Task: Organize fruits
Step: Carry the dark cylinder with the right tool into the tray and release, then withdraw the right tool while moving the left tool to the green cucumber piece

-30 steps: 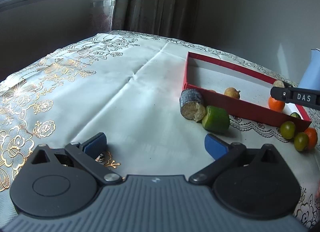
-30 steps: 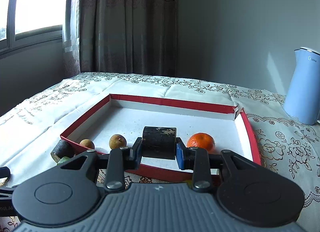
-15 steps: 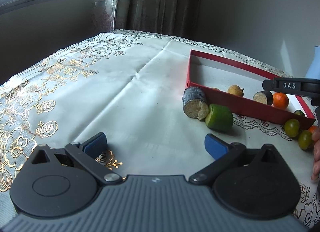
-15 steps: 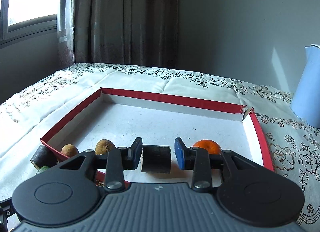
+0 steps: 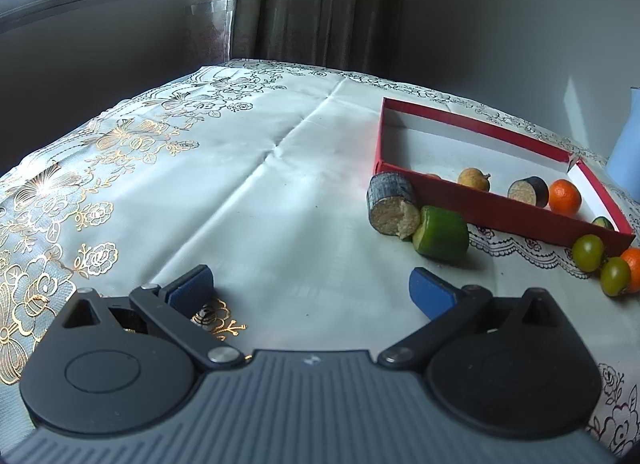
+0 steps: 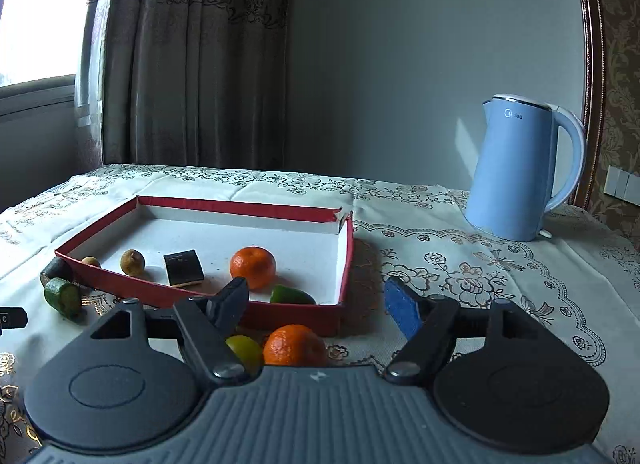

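The left gripper (image 5: 310, 284) was held low over the tabletop (image 5: 240, 191), its blue-padded jaws spread wide apart with nothing between them, pointed toward the red tray (image 5: 496, 215). A dark cut piece (image 5: 392, 207) and a green cut piece (image 5: 442, 234) were seen touching each other just outside the tray's near left corner. The right gripper (image 6: 316, 300) was held above the tray's near right corner, its jaws likewise wide apart and empty. Inside the tray (image 6: 296, 314) a dark block (image 6: 183, 267), a tangerine (image 6: 253, 267), a brown fruit (image 6: 133, 262) and a green wedge (image 6: 290, 296) were seen. A second tangerine (image 6: 294, 346) was seen outside, against the near wall. A blue kettle (image 6: 516, 167) was seen far right.
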`<state>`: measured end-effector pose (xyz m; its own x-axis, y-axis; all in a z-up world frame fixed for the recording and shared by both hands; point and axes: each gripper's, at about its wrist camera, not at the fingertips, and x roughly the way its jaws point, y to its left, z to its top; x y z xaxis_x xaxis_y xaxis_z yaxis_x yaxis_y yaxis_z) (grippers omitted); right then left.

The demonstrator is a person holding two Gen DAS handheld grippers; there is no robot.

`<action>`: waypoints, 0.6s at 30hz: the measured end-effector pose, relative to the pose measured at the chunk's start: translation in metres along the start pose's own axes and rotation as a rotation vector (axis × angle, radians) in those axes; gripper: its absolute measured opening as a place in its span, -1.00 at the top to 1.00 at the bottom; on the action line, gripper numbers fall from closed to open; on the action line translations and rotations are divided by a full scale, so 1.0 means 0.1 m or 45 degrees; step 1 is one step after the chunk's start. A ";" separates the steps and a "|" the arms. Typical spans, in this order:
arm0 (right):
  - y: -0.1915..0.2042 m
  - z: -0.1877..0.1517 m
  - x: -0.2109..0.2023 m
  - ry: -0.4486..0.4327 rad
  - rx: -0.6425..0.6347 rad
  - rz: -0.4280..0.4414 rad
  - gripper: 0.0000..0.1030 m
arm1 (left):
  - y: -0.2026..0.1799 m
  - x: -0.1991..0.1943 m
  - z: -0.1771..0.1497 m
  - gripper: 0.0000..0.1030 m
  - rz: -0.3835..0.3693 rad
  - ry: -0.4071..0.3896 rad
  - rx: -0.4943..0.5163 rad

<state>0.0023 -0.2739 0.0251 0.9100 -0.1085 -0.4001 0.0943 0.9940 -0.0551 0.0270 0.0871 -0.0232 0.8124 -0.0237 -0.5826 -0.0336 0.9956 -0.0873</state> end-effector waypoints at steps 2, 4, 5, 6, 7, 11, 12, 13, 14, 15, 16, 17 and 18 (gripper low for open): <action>-0.15 -0.07 0.04 0.047 0.018 -0.053 -0.45 | -0.01 0.00 0.00 -1.00 0.000 -0.001 0.011; -0.31 -0.16 0.11 0.093 0.042 -0.083 -0.45 | -0.01 -0.02 -0.01 -1.00 -0.009 -0.013 0.016; -0.36 -0.20 0.14 0.099 0.054 -0.094 -0.45 | -0.02 -0.03 0.00 -1.00 -0.013 -0.018 0.019; -0.40 -0.25 0.17 0.107 0.069 -0.102 -0.45 | -0.03 -0.03 0.00 -1.00 -0.011 -0.022 0.024; -0.44 -0.27 0.21 0.134 0.100 -0.094 -0.45 | -0.06 -0.03 0.01 -1.00 -0.009 -0.028 0.032; -0.51 -0.29 0.16 0.094 0.148 -0.062 -0.45 | -0.24 -0.08 0.02 -1.00 -0.050 -0.052 0.114; -0.52 -0.29 0.16 0.098 0.157 -0.059 -0.45 | -0.32 -0.09 0.03 -1.00 -0.047 -0.067 0.151; -0.53 -0.29 0.15 0.091 0.167 -0.059 -0.45 | -0.38 -0.09 0.04 -1.00 -0.042 -0.074 0.178; -0.54 -0.29 0.14 0.087 0.172 -0.060 -0.45 | -0.44 -0.09 0.05 -1.00 -0.037 -0.078 0.200; -0.54 -0.29 0.14 0.089 0.177 -0.061 -0.45 | -0.50 -0.08 0.06 -1.00 -0.034 -0.080 0.212; -0.54 -0.29 0.15 0.094 0.179 -0.062 -0.45 | -0.54 -0.07 0.08 -1.00 -0.031 -0.084 0.219; -0.55 -0.28 0.15 0.100 0.183 -0.068 -0.45 | -0.58 -0.06 0.09 -1.00 -0.027 -0.086 0.226; -0.55 -0.28 0.16 0.106 0.189 -0.072 -0.45 | -0.62 -0.04 0.11 -1.00 -0.020 -0.083 0.235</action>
<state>0.0000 -0.3310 -0.0041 0.8656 -0.1590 -0.4749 0.2086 0.9765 0.0533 0.0324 0.0266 -0.0065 0.8482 -0.0397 -0.5281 0.0821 0.9950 0.0571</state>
